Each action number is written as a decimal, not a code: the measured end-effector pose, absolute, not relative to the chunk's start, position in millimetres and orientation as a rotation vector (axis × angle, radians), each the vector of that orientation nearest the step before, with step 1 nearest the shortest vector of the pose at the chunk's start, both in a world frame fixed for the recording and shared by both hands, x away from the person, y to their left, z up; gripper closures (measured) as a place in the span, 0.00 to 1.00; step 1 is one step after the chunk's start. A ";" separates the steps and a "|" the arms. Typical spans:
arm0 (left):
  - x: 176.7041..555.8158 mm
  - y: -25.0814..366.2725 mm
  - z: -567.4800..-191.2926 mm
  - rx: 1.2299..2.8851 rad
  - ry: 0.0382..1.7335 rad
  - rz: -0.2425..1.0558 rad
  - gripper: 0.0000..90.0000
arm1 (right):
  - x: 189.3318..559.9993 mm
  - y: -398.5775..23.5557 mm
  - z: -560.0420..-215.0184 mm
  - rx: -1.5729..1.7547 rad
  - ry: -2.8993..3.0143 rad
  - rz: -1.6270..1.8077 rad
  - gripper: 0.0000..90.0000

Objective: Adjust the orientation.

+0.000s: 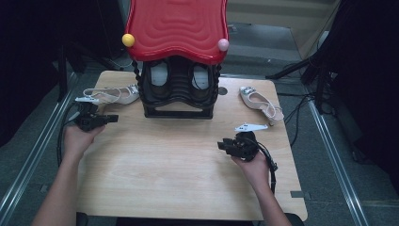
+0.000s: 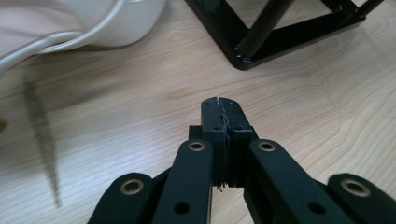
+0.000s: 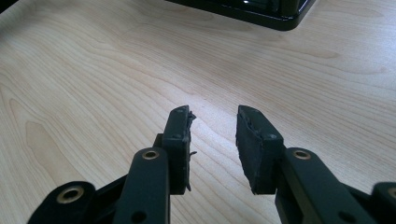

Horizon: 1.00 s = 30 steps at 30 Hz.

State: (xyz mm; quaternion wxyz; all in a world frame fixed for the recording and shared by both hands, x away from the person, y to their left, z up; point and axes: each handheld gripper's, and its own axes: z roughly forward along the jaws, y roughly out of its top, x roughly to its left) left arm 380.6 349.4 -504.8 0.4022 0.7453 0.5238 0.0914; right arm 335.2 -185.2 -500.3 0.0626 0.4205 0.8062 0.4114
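A pale slingback shoe (image 1: 110,94) lies at the table's back left, and its mate (image 1: 261,101) lies at the back right. My left gripper (image 1: 112,117) hovers just in front of the left shoe, jaws pressed together with nothing between them. In the left gripper view the gripper (image 2: 220,105) is shut above bare wood, with the shoe (image 2: 93,23) up at the left. My right gripper (image 1: 221,145) rests low at the front right of the table, pointing left. Its jaws (image 3: 214,119) stand apart and hold nothing.
A black shoe rack (image 1: 179,89) with a red wavy top (image 1: 176,28) stands at the back centre, a pair of dark shoes inside. Its base corner (image 2: 289,37) lies ahead of the left gripper. The wooden table (image 1: 179,165) has dark stands and cables around it.
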 end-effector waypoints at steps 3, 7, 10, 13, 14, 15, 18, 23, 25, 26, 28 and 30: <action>381.9 361.4 -507.5 1.875 1.354 0.250 1.00 | 336.2 -185.8 -501.2 1.275 2.438 1.237 0.74; 384.0 377.4 -514.6 1.863 1.400 0.307 1.00 | 336.6 -185.6 -501.7 1.279 2.438 1.229 0.74; 384.6 386.5 -517.9 1.835 1.427 0.315 1.00 | 336.0 -184.8 -501.3 1.276 2.431 1.226 0.74; 386.9 395.6 -521.5 1.842 1.456 0.359 1.00 | 336.6 -184.5 -501.9 1.281 2.432 1.229 0.74; 390.2 402.0 -523.6 1.836 1.471 0.363 1.00 | 337.0 -184.2 -502.5 1.287 2.432 1.230 0.74; 392.4 404.8 -524.9 1.825 1.487 0.378 1.00 | 337.1 -184.0 -502.6 1.288 2.433 1.226 0.74; 400.0 414.2 -526.5 1.812 1.515 0.363 1.00 | 337.0 -184.2 -502.4 1.293 2.426 1.222 0.74; 409.8 424.2 -526.1 1.815 1.555 0.385 1.00 | 335.0 -185.9 -501.7 1.300 2.420 1.211 0.74; 413.6 427.3 -526.9 1.810 1.570 0.394 1.00 | 333.8 -187.5 -502.0 1.306 2.415 1.207 0.74; 415.1 428.5 -527.0 1.809 1.577 0.390 1.00 | 333.3 -188.4 -502.4 1.305 2.413 1.207 0.74; 418.0 429.6 -528.0 1.806 1.583 0.406 1.00 | 331.8 -190.2 -502.3 1.313 2.407 1.205 0.74; 421.0 431.1 -530.2 1.805 1.589 0.422 1.00 | 330.3 -191.8 -502.2 1.320 2.402 1.201 0.74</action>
